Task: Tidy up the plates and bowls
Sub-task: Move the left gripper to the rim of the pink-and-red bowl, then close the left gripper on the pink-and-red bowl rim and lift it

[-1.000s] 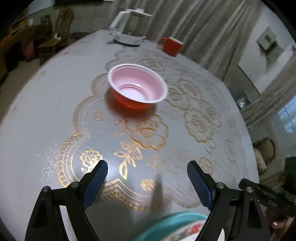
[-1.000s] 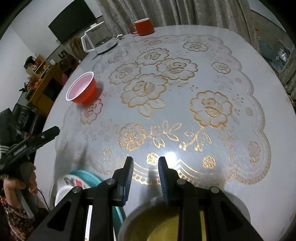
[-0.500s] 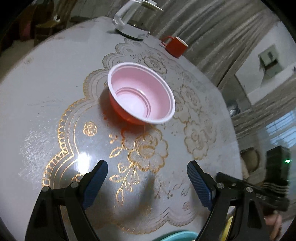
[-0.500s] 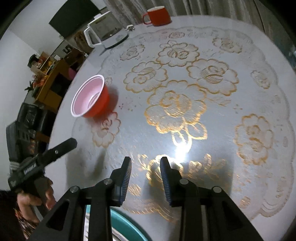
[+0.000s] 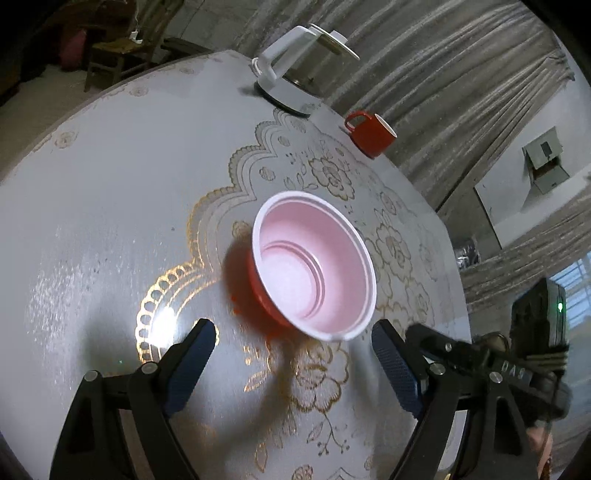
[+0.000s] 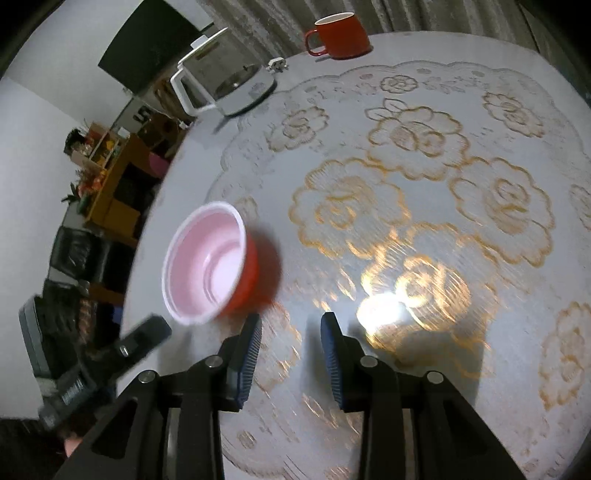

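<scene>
Red bowl (image 5: 314, 269), pink inside, upright on table (image 5: 110, 192) near left edge; left gripper (image 5: 291, 363) jaws wide apart, just short of bowl. Right gripper (image 6: 291, 350) jaws parted, holding nothing. Mug (image 6: 341, 35), kettle (image 6: 221, 77) at far edge.

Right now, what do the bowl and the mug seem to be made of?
Bowl: probably thin plastic, red outside and matte pink inside, with a thin rolled rim and moulded steps near the bottom.
Mug: likely glazed ceramic, glossy red with a pale inside, thick wall and looped handle.

left tongs (image 5: 291, 365): black frame | blue ribbed pads | silver screws | right tongs (image 6: 291, 354): same
</scene>
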Motion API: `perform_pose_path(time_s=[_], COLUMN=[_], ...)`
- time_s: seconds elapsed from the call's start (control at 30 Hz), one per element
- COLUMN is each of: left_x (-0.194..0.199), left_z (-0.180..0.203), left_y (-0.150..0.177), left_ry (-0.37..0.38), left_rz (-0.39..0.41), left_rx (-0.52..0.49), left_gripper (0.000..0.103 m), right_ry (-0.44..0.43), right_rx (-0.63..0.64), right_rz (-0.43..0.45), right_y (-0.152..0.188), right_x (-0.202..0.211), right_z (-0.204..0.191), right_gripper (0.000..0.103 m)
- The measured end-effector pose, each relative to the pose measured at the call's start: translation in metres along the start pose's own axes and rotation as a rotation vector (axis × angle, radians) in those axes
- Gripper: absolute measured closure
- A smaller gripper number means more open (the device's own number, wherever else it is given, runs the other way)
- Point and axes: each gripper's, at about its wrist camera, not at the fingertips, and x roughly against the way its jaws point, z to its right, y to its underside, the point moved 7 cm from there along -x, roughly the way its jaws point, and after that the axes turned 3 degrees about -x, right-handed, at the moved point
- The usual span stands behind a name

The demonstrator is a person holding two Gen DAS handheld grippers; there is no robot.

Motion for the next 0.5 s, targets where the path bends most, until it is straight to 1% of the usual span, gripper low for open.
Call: perform_pose_path(time_s=[0.07, 0.13, 0.17, 0.2, 0.23, 0.43, 0.47, 0.5], left_x=[-0.001, -0.003, -0.004, -0.006, -0.008, -0.019, -0.021, -0.022], left_z=[-0.002, -0.004, -0.004, -0.004, -0.003, 0.0, 0.001, 0.001], left_y=[-0.005, -0.008, -0.009, -0.01, -0.01, -0.006, -0.005, -0.004], left_ry=[-0.007, -0.022, -0.022, -0.019, -0.02, -0.052, -0.054, -0.055], left_rz=[0.008, 0.008, 0.01, 0.009, 0.006, -0.01, -0.014, -0.016], left_rx=[-0.007, -0.013, -0.011, -0.014, -0.022, -0.082, -0.089, -0.093], left_gripper=[0.022, 0.029, 0.03, 0.033, 0.039, 0.058, 0.06, 0.063], right_ry=[-0.025, -0.053, -0.06, -0.061, -0.058, -0.038, -0.044, -0.042], right_rx=[-0.01, -0.02, -0.03, -0.035, -0.036, -0.018, -0.017, -0.016], right_rz=[0.004, 0.01, 0.013, 0.007, 0.001, -0.016, -0.018, -0.018], right_y=[-0.008, -0.014, -0.018, -0.022, -0.023, -0.027, -0.028, -0.028], right_x=[-0.006, -0.014, -0.019, -0.025, -0.029, -0.051, -0.054, -0.057], right_z=[-0.007, -0.014, -0.017, -0.019, -0.02, -0.027, -0.027, -0.026], right_gripper=[0.07, 0.069, 0.069, 0.069, 0.069, 0.069, 0.07, 0.074])
